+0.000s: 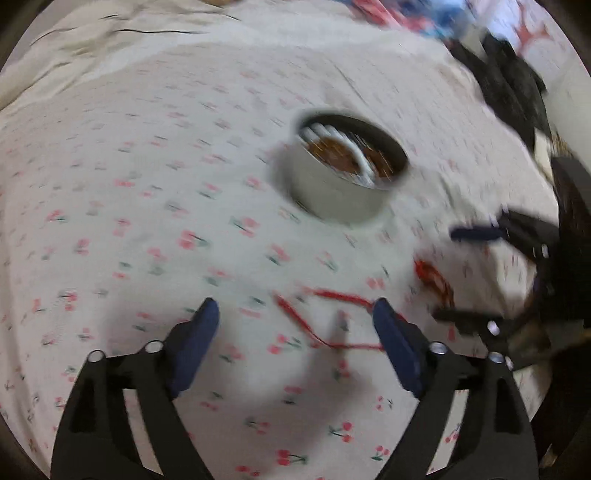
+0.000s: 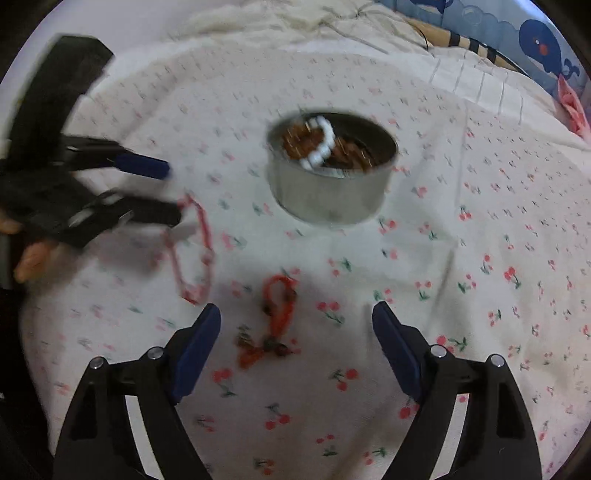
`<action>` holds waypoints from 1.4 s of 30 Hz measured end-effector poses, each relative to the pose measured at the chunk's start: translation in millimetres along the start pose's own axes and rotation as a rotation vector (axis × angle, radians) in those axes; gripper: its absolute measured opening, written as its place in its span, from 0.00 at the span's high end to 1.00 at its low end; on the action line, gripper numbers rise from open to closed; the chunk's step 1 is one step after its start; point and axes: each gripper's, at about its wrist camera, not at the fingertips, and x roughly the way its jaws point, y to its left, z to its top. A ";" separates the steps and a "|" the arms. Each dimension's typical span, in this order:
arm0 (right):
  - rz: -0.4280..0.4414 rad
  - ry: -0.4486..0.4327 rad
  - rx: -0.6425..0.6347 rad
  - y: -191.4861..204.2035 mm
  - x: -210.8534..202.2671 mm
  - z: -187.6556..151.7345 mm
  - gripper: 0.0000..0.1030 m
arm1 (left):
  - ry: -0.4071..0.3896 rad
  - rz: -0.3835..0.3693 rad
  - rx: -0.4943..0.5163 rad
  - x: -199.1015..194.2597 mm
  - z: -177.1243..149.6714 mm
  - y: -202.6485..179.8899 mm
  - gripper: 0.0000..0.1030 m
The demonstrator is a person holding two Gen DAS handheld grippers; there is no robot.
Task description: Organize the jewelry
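Note:
A round metal tin (image 1: 340,184) (image 2: 328,184) stands on the cherry-print sheet and holds a white bead bracelet (image 2: 321,146) and brown jewelry. A thin red string necklace (image 1: 332,321) (image 2: 194,251) lies on the sheet between my left gripper's fingers. A red-orange bracelet with dark beads (image 2: 275,325) (image 1: 434,280) lies just ahead of my right gripper. My left gripper (image 1: 295,332) is open and empty above the sheet. My right gripper (image 2: 297,332) is open and empty. Each gripper shows at the side of the other's view. Both views are blurred.
The cherry-print sheet (image 2: 480,258) covers a bed. A rumpled cream blanket (image 2: 295,26) lies at the far edge. A blue whale-print cushion (image 2: 535,40) is at the far right. Dark objects (image 1: 509,85) lie at the far right of the left wrist view.

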 end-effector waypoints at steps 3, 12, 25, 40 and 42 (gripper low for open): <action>0.003 0.001 -0.012 4.2 5.0 1.6 0.22 | 0.021 0.045 0.046 14.2 0.3 -17.0 0.19; 0.034 0.033 -0.021 1.9 4.1 -1.8 0.78 | -0.112 0.140 -0.116 20.5 20.1 1.2 0.60; 0.059 0.017 0.009 -0.9 2.4 0.5 0.77 | -0.039 -0.044 0.021 5.4 8.0 -2.4 0.74; -0.009 0.014 -0.015 4.3 6.6 1.1 0.31 | -0.107 0.122 0.247 0.4 1.7 -36.8 0.07; -0.011 0.019 -0.023 4.3 7.1 1.5 0.31 | -0.038 0.129 0.262 13.7 -0.5 -37.6 0.10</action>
